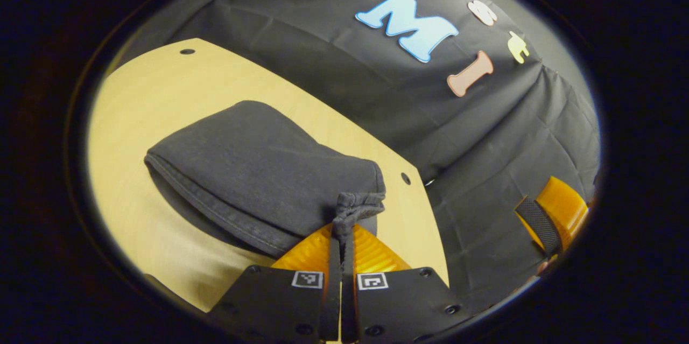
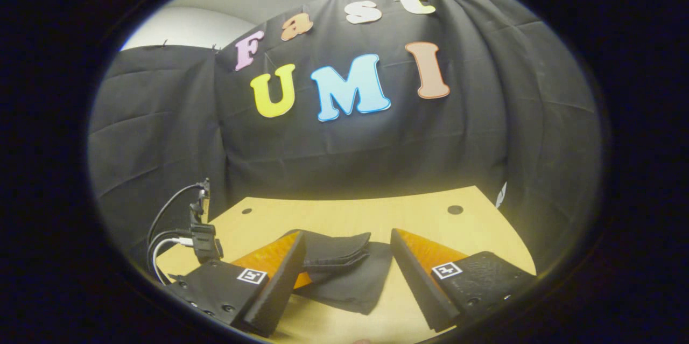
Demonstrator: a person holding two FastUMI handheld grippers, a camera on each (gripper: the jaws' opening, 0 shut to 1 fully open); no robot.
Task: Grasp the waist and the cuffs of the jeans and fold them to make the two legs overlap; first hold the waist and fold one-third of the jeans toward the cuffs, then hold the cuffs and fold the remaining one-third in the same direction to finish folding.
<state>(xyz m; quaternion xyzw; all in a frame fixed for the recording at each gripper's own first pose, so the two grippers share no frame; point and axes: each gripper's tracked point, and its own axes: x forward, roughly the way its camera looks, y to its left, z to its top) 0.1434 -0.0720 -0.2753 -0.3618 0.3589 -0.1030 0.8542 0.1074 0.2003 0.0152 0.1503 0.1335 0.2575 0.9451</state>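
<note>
In the left gripper view we see our left claw (image 1: pixel 341 236) closed, both fingers pressed together on a bunched corner of the jeans (image 1: pixel 258 172), which pokes up just past the fingertips. Ahead and to the left of this claw the dark jeans lie folded in a thick bundle on the table (image 1: pixel 161 91), with a stitched edge running along the near left side and the fold rounding over the top. The bundle's pinched corner is lifted at the claw, while the rest lies on the wood; whether the lower layer is fully flat we cannot tell. Two holes mark the table, one far ahead to the left and one just right of the pinched corner. Far off to the right of this claw, the right gripper's (image 1: pixel 554 215) body shows at the edge, over the booth's black cloth (image 1: pixel 484 134). In the right gripper view our right claw (image 2: pixel 347 263) is open, its fingers spread wide and touching nothing. Between and just beyond its fingertips the jeans (image 2: pixel 344 274) lie on the table (image 2: pixel 355 220), several layers stacked with their edges facing us and a flat layer spreading nearer below. To the left of this claw, a small device with cables (image 2: pixel 199 231) stands at the table's edge.
</note>
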